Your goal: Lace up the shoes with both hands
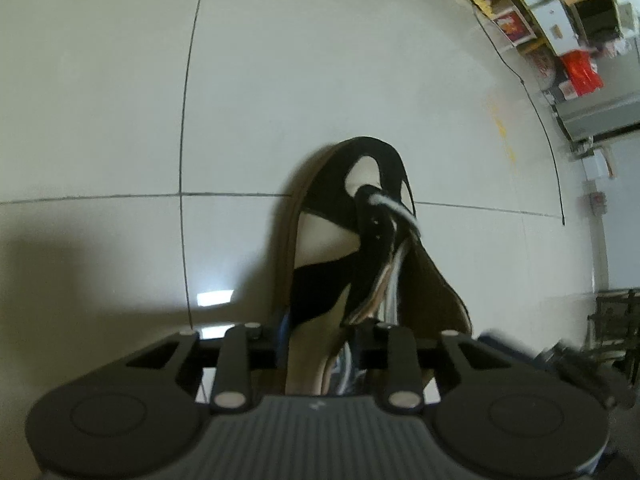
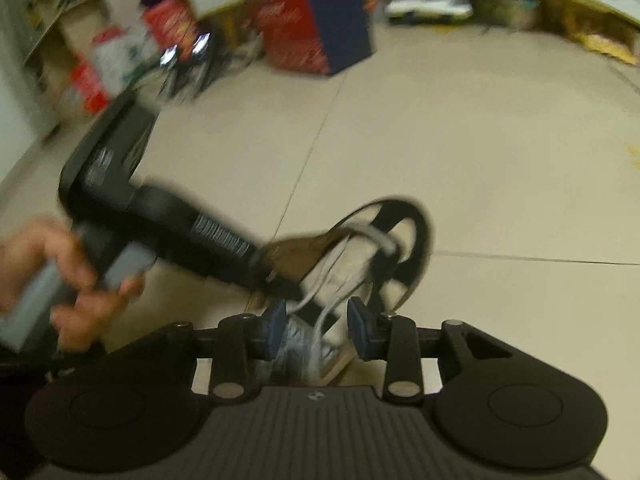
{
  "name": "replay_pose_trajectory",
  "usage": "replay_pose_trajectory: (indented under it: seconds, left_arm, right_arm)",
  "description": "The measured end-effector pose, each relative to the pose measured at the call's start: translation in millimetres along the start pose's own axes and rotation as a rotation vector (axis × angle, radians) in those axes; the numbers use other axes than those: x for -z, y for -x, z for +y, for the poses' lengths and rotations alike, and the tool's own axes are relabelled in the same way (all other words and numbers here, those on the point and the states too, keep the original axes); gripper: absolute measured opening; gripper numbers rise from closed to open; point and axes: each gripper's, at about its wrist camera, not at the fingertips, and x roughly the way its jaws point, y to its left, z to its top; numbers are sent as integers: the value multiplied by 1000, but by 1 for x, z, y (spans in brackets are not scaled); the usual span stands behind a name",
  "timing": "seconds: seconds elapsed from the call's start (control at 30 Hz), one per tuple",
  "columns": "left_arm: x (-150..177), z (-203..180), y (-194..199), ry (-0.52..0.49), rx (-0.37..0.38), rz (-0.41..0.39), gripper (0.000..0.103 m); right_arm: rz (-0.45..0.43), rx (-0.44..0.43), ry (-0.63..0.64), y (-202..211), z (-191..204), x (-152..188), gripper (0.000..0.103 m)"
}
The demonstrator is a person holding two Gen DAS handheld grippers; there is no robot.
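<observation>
Shoe [image 1: 320, 276] sits on tiled floor [image 1: 120, 80], lower centre of the left wrist view, toe pointing to the top of frame. In the right wrist view it is centre-right, blurred.

Left gripper [image 1: 320, 332] looks clamped on the shoe's upper near the collar. The shoe wall fills the gap between its fingers, and one blue pad sits against it at lower centre. The person's hand [image 2: 60, 280] holds that tool at left edge of the right wrist view.

Right gripper [image 2: 318, 330]: blue pads [image 2: 276, 332] stand apart. White lace [image 2: 320, 320] strands hang loose in the gap and are not pinched. Lace crosses only near the toe-end eyelets, so most of the lacing looks undone.

Risks, as I judge them:
- The right claw has no hold on the lace, so the strand can drop back into the shoe or slide out of the gap and force a re-grab.
- Several strands lie together, so closing now may catch the wrong one or two at once.
- A pull on the lace could drag or tip the shoe if the left clamp on the soft upper slips.
- The right view is heavily blurred, so the lace tip cannot be located.
</observation>
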Motion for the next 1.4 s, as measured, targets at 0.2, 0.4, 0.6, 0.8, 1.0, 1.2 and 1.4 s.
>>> replay_pose_trajectory:
  seconds: [0.2, 0.4, 0.6, 0.8, 1.0, 1.2, 1.4]
  left_arm:
    - [1, 1, 2, 8, -3, -7, 27]
    - [4, -3, 6, -3, -11, -40, 17]
    - [3, -13, 10, -40, -5, -74, 10]
    - [-5, -4, 9, -72, 71, -23, 17]
    - [-6, 14, 24, -145, 203, 36, 43]
    - [11, 34, 37, -251, 209, 89, 60]
    - [41, 42, 34, -361, 137, 158, 61]
  right_arm:
    - [-11, 135, 23, -8, -5, 3, 37]
    - [-21, 71, 71, -18, 1, -2, 12]
    - [-60, 101, 116, -26, 0, -12, 0]
    - [-36, 62, -12, -26, -30, -25, 7]
    - [25, -34, -24, -7, -36, 1, 42]
    - [133, -69, -22, 3, -34, 40, 42]
    - [267, -104, 57, 8, -18, 75, 42]
